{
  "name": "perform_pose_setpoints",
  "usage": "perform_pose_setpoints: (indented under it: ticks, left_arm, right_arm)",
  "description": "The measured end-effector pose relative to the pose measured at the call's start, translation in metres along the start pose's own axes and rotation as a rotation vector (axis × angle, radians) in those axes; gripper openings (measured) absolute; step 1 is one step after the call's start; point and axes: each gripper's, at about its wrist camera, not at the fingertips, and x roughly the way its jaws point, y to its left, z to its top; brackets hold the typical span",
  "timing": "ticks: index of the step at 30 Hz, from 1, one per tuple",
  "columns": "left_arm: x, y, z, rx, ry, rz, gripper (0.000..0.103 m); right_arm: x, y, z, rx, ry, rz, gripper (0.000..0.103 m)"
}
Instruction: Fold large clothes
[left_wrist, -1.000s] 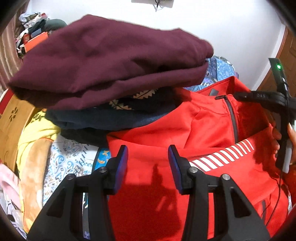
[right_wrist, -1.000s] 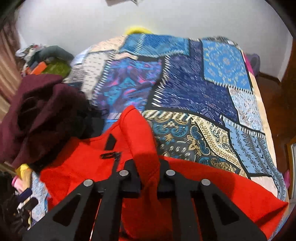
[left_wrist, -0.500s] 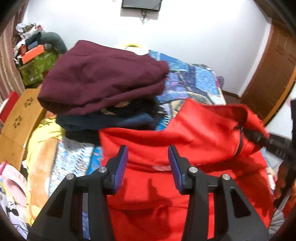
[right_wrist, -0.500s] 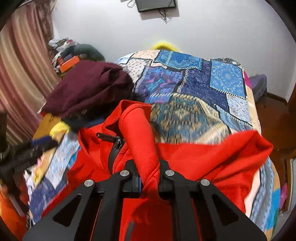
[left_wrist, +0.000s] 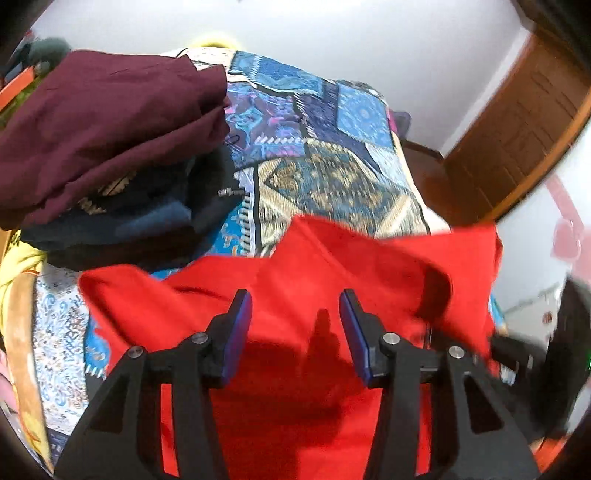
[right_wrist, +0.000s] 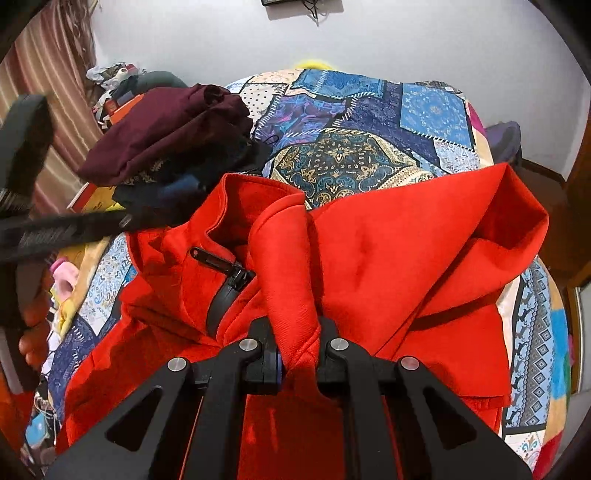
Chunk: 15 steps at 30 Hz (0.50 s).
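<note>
Lying bunched on the patchwork bed cover (right_wrist: 369, 162), the red jacket (right_wrist: 388, 258) is not folded yet. A pile of folded dark clothes (right_wrist: 173, 125) sits just beside the jacket. The right gripper (right_wrist: 297, 363) pinches a fold of the jacket tight. The left gripper (left_wrist: 295, 325) has just been opening above the jacket, holding nothing.

No writing, label, brand or number can be read anywhere here. The red jacket (right_wrist: 388, 258) shows only plain cloth and a black zip at the centre of the right wrist view. The patchwork bedspread (right_wrist: 369, 122), in the upper half of the frame, carries ornament only, no letters. The dark clothes under the maroon garment (left_wrist: 103, 122), at the upper left of the left wrist view, show a pale pattern too blurred to tell.
</note>
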Motion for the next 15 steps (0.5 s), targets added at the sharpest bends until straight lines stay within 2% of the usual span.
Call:
perform_pose_setpoints:
  ticks: [4, 9, 11, 12, 14, 15]
  left_arm:
    - [0.022, -0.006, 0.025, -0.023, 0.019, -0.028, 0.048]
    - [0.072, 0.000, 0.036, -0.024, 0.106, 0.023, 0.048]
    - [0.086, 0.008, 0.036, -0.038, 0.122, 0.043, 0.040]
    - [0.092, 0.012, 0.037, -0.058, 0.135, 0.037, 0.032]
    - [0.102, 0.024, 0.037, -0.110, 0.155, -0.006, 0.028]
    - [0.106, 0.028, 0.037, -0.130, 0.160, -0.021, 0.018]
  right_arm:
    - [0.003, -0.003, 0.001, -0.005, -0.002, 0.001, 0.008]
    - [0.008, -0.007, 0.002, -0.006, -0.006, 0.002, 0.008]
    - [0.009, -0.009, 0.003, -0.003, -0.003, 0.010, 0.008]
    - [0.010, -0.009, 0.002, -0.003, -0.003, 0.011, 0.008]
    - [0.011, -0.010, 0.003, -0.008, -0.001, 0.010, 0.008]
    - [0.012, -0.011, 0.003, -0.007, 0.001, 0.012, 0.008]
